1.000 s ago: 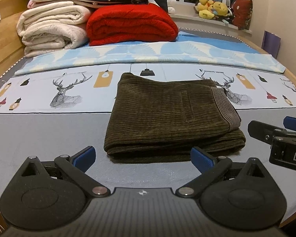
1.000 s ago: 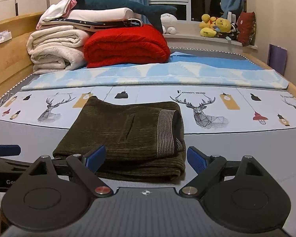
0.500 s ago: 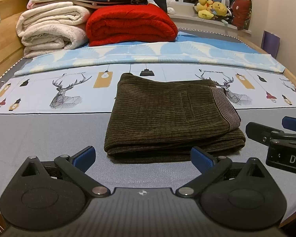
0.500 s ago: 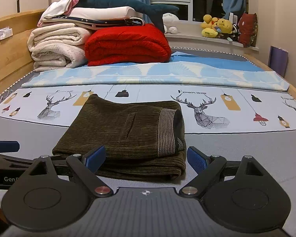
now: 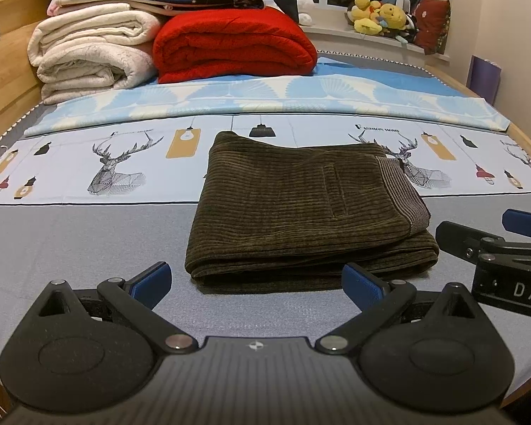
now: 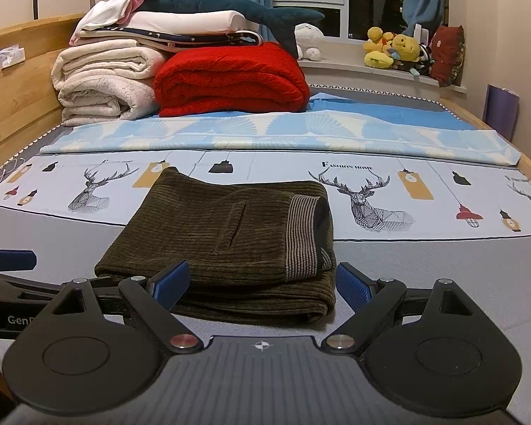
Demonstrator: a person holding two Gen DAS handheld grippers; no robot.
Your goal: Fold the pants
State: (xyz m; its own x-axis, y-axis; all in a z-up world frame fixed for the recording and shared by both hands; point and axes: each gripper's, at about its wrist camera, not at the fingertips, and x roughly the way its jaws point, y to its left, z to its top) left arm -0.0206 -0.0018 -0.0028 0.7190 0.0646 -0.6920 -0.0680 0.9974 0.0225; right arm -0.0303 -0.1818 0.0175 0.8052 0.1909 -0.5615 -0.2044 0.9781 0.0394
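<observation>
Though folded, pants (legs hidden underneath).

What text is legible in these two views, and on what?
"FASHION HOME": printed on the deer-print sheet, above a deer; also in the left view, smaller.
"DAS" (cut off by the frame): on the right gripper body, left view.
"GenR", last letter unsure (cut off): on the left gripper body, right view.
Faint print near the sheet's edges: too blurred to read.

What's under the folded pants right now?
The pants lie on the bed sheet, straddling its grey band and deer-print panel. Lower folded layers show at the near edge; anything between or beneath them is covered.
</observation>
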